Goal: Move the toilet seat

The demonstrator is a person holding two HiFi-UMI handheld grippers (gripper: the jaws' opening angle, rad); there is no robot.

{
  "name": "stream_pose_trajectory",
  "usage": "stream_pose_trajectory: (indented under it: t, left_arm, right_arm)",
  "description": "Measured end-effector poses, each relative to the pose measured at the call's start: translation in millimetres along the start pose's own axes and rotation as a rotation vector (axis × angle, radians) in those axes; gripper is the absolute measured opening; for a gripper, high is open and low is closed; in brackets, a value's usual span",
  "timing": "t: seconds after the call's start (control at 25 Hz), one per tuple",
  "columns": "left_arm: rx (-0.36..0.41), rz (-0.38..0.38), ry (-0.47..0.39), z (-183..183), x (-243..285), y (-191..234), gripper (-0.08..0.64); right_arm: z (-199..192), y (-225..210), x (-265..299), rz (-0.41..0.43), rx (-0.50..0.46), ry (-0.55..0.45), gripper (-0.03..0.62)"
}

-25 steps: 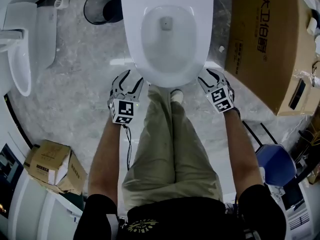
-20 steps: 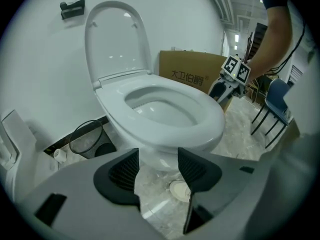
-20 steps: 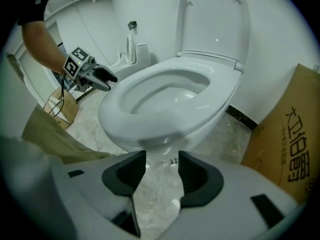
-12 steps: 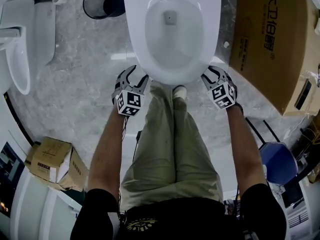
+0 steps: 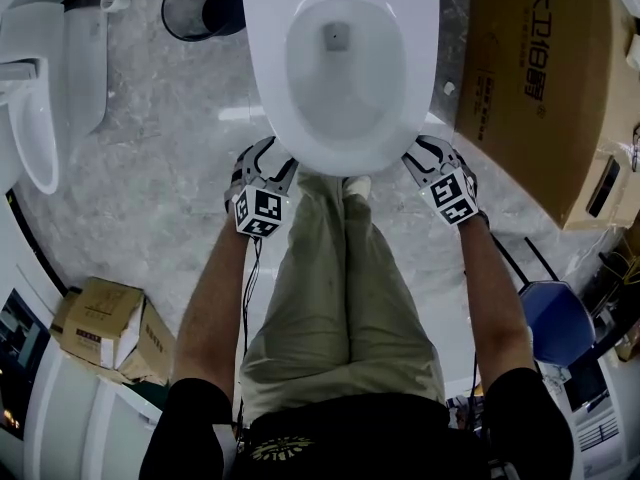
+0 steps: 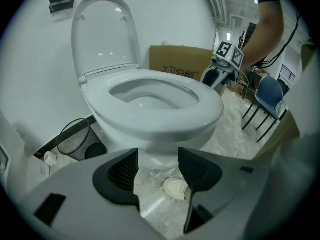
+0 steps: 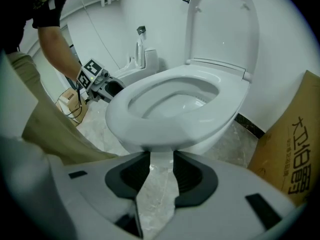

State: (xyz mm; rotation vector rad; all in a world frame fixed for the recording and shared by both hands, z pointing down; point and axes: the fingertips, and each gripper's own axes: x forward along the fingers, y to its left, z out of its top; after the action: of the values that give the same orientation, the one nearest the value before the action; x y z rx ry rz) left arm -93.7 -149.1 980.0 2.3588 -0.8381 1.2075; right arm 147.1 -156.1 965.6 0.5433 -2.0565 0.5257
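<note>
The white toilet seat (image 5: pixel 276 88) lies down on the bowl, and the lid (image 6: pixel 102 34) stands up against the wall. My left gripper (image 5: pixel 268 160) is at the seat's front left. Its jaws have just opened a little more and stand wide in the left gripper view (image 6: pixel 157 160), just below the seat rim (image 6: pixel 150 116), with only floor and a shoe between them. My right gripper (image 5: pixel 420 154) is at the front right. In the right gripper view (image 7: pixel 161 166) its jaws have just been closing and stand narrower under the rim (image 7: pixel 165 131), with nothing between them.
The person's legs (image 5: pixel 330 288) stand right in front of the bowl. A big cardboard box (image 5: pixel 530 78) is close on the right, with a blue chair (image 5: pixel 550 328) nearer. A black wastebasket (image 5: pixel 205 8), another white fixture (image 5: pixel 40 98) and a small carton (image 5: pixel 105 333) are on the left.
My left gripper has come closer to the seat's front left edge. The right gripper stays by the front right rim.
</note>
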Motion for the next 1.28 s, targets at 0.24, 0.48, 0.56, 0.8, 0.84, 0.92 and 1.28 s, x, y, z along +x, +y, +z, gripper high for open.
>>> stream_pose_trajectory:
  t: [0.24,0.48,0.56,0.8,0.84,0.92,1.28]
  left_arm:
    - [0.001,0.008,-0.019,23.6,-9.5,-2.4,0.238]
    - [-0.017,-0.011,0.003,39.8,-32.7,-2.6,0.238]
    - [-0.017,-0.006,-0.005,47.7,-40.9,-1.0,0.238]
    - [-0.073,0.014,-0.018,67.7,-61.8,3.2,0.236]
    - [-0.080,0.017,-0.016,70.4,-64.9,3.9,0.236]
    - [-0.092,0.018,-0.015,76.3,-70.1,5.2,0.236]
    - [-0.128,0.039,-0.031,109.9,-99.1,16.8,0.233]
  right_arm:
    - [11.3,1.1,-17.2,0.005,0.006,-0.014,0.160]
    - [23.9,5.7,-39.9,0.023,0.056,-0.042,0.153]
    - [30.1,6.5,-49.2,0.029,0.079,-0.055,0.151]
    - [48.8,6.8,-74.2,0.054,0.105,-0.056,0.147]
    - [51.5,6.8,-77.5,0.060,0.107,-0.055,0.147]
    - [56.8,5.8,-84.2,0.069,0.111,-0.058,0.147]
    - [89.1,-0.4,-119.4,0.091,0.153,-0.101,0.147]
